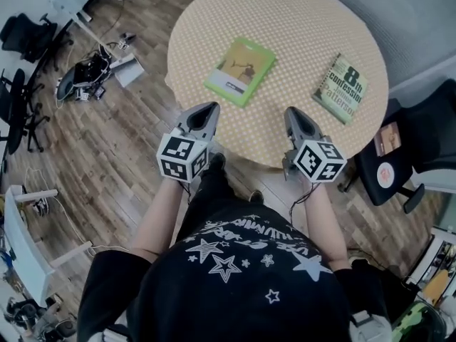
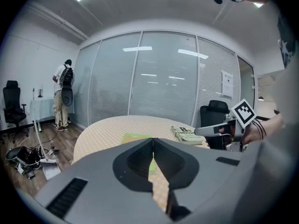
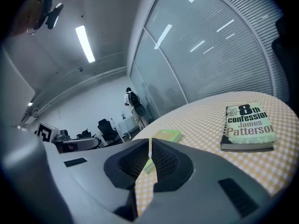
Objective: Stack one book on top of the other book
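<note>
Left tongs point(image 1: 211, 108): clenched with nothing between the jaws; I have them over the near rim of the round table point(image 1: 285, 20).
Right tongs point(image 1: 291, 112): jaws likewise pressed together and empty, level with the left pair at the same rim.
Green book point(image 1: 241, 70): flat on the table just beyond my left tongs, not touching them, slightly to their right.
Paperback point(image 1: 340, 88): flat by the table's right edge, ahead and to the right of my right tongs, clear of them.
Books: well apart, neither stacked.
Far end: a person with a backpack point(image 2: 63, 94) stands by the glass wall.
</note>
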`<state>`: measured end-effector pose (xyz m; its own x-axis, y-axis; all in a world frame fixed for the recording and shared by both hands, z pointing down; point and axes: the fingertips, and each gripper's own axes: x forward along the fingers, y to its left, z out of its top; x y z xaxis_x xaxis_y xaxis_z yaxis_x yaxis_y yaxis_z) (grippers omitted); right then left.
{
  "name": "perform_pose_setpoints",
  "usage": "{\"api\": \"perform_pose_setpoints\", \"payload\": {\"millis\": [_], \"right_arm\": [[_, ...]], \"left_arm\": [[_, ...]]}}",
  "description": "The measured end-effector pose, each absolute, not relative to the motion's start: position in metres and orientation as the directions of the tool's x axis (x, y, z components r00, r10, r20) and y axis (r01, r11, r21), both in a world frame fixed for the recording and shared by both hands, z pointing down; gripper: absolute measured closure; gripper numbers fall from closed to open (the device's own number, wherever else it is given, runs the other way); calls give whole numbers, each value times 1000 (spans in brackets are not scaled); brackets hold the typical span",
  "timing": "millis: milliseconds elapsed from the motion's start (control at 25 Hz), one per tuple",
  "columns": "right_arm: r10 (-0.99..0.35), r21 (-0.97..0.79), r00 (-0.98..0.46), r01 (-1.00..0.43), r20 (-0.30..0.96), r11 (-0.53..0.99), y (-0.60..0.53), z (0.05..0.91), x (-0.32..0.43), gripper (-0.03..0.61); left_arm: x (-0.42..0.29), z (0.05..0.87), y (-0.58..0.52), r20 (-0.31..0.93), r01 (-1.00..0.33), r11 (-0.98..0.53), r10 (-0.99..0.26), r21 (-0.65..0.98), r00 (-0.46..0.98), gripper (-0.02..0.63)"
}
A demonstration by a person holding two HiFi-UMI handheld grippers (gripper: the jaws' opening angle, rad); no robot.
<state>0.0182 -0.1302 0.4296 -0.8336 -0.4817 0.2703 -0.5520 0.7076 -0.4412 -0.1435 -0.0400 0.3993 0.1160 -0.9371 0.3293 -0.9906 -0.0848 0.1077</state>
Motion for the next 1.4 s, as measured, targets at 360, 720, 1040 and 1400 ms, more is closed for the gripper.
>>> {"api": "perform_pose_setpoints", "payload": {"millis": [360, 720, 1040, 1400], "right_arm": [[-567, -467, -755, -652, 330, 597, -173, 445, -31, 545], [-613, -471, -679, -729, 404, 497, -196, 473, -66, 545], [-636, -484, -621, -774, 457, 408, -199, 497, -78, 543], [-609, -523, -610, -779, 508, 344, -194, 524, -88, 494]], "left_arm": [[-210, 409, -93, 345, -980, -148, -920, 129, 185, 603], [-248, 439, -133, 419, -946, -248, -851, 209, 316, 602], [-259, 473, -155, 491, -907, -348, -763, 236, 420, 601], [-263, 514, -166, 580, -890, -332, -674, 314, 456, 439]]}}
